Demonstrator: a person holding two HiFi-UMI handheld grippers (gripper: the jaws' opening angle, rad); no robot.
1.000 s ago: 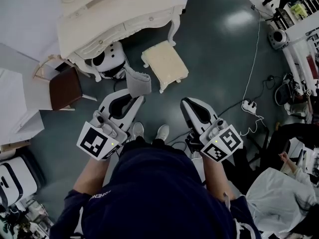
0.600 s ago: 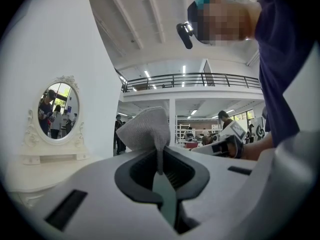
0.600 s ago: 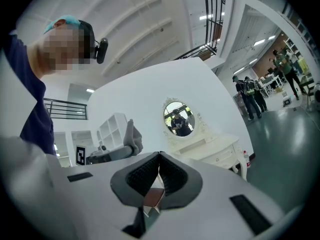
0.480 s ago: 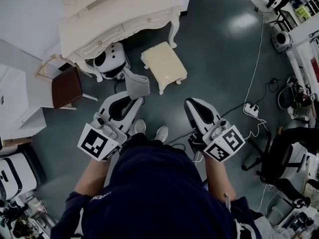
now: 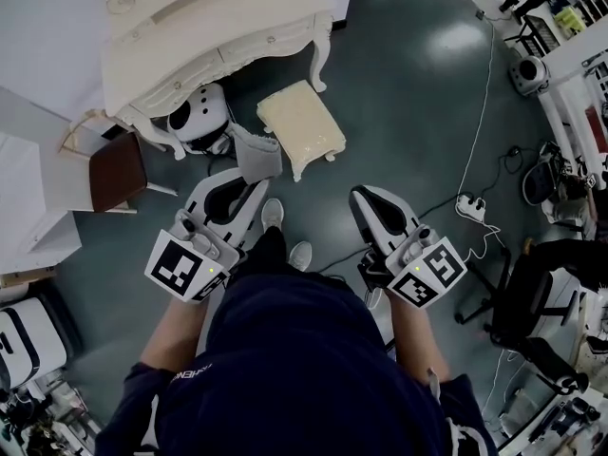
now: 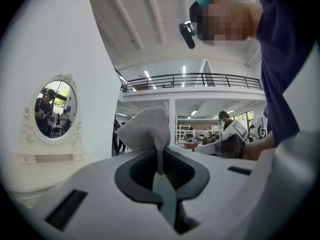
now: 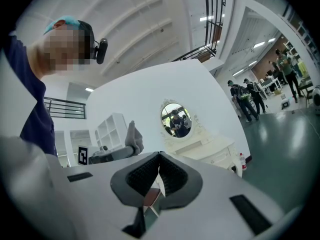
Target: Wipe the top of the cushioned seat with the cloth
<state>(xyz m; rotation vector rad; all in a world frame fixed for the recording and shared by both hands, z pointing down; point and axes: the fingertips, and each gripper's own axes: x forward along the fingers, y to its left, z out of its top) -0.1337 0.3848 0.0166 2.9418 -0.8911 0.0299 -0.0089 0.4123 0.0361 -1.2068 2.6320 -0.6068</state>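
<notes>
The cushioned seat (image 5: 301, 126) is a low cream stool on the dark floor, in front of the white dressing table (image 5: 209, 36). My left gripper (image 5: 253, 184) is shut on a grey cloth (image 5: 255, 155), which stands up from the jaws just left of the stool and apart from it. In the left gripper view the cloth (image 6: 147, 129) is pinched between the closed jaws of the left gripper (image 6: 160, 165). My right gripper (image 5: 365, 198) hangs right of the stool, shut and empty. The right gripper view shows its own jaws (image 7: 159, 170) closed, with the cloth (image 7: 133, 136) to the left.
A white round robot (image 5: 197, 117) sits under the dressing table, and a brown-seated chair (image 5: 119, 171) stands to its left. A power strip (image 5: 470, 204) with cables lies on the floor at the right. The person's feet (image 5: 285, 231) are just below the stool. An oval mirror (image 7: 175, 119) tops the table.
The person has stepped forward, one foot ahead. The stool and dressing table sit slightly further left and closer to the left gripper. Both grippers keep their pose.
</notes>
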